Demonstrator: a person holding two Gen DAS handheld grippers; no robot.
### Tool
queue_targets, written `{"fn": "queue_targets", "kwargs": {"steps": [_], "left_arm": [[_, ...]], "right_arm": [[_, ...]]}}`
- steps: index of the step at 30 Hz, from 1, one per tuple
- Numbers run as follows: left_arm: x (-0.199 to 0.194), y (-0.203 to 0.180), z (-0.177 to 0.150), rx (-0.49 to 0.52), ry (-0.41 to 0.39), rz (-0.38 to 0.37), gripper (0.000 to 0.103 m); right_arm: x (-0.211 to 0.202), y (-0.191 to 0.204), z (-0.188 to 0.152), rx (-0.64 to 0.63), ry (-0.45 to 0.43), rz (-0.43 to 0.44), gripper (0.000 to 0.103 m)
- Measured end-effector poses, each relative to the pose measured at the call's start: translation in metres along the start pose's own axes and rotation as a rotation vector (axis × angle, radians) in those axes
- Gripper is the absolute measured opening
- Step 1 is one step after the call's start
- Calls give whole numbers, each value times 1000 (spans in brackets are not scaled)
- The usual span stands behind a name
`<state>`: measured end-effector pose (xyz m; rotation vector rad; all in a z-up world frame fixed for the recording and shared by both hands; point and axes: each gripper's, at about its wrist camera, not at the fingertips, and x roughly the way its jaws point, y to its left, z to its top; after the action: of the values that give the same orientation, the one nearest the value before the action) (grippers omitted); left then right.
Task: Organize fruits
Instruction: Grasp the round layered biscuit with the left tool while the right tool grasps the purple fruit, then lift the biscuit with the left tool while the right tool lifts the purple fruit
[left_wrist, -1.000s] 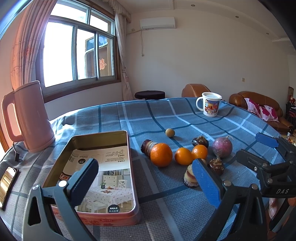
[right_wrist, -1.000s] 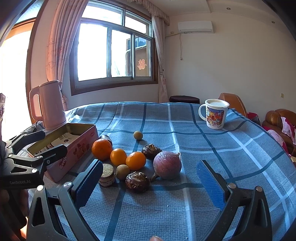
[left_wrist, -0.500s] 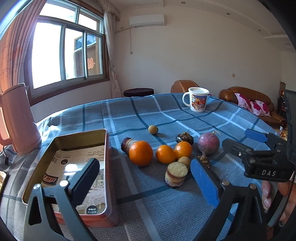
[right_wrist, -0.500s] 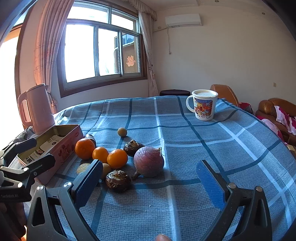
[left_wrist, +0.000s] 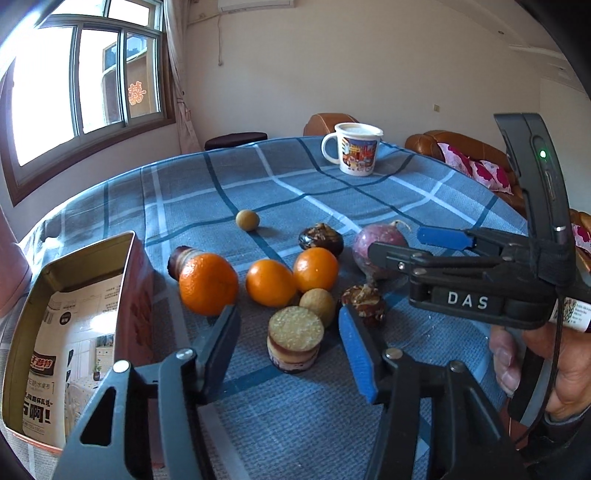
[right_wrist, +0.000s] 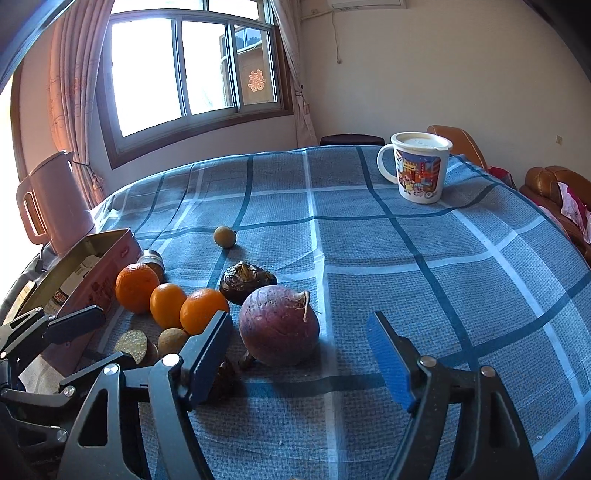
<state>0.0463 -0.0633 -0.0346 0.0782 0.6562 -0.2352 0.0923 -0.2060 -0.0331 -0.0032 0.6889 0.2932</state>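
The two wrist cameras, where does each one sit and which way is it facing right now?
Left wrist: on the left gripper, tilted down at the sliced round piece; the right gripper and a hand show at right.
Right wrist: on the right gripper, facing the purple fruit; the left gripper shows at left.
Shared: oranges, tin box, mug.

Daylight from blown-out window (right_wrist: 192, 70); sharp centre; fisheye-bent edges
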Motion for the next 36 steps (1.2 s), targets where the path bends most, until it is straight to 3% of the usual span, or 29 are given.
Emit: {"fn": "queue_targets", "kwargs": {"steps": [4,6,10,11,17,36], "left_arm": [[12,0,2,1,51,-16,51],[16,1,3,-7,67,-23,46],[17,5,2,-21,76,-46,36],[17,6,2,-25,76,-51,36],[13,13,1,-57,62,-75,36],[-9,24,-1,-99,-63,-63,36]], "right_arm": [[10,4,3,-9,49,16,73],[17,1,5,8,81,40,65],[26,-6,8,50,112,81,59],[25,-5,8,45,108,97,52],[25,-6,8,55,107,125,51],[-1,-5,8,38,-40,192,51]]}}
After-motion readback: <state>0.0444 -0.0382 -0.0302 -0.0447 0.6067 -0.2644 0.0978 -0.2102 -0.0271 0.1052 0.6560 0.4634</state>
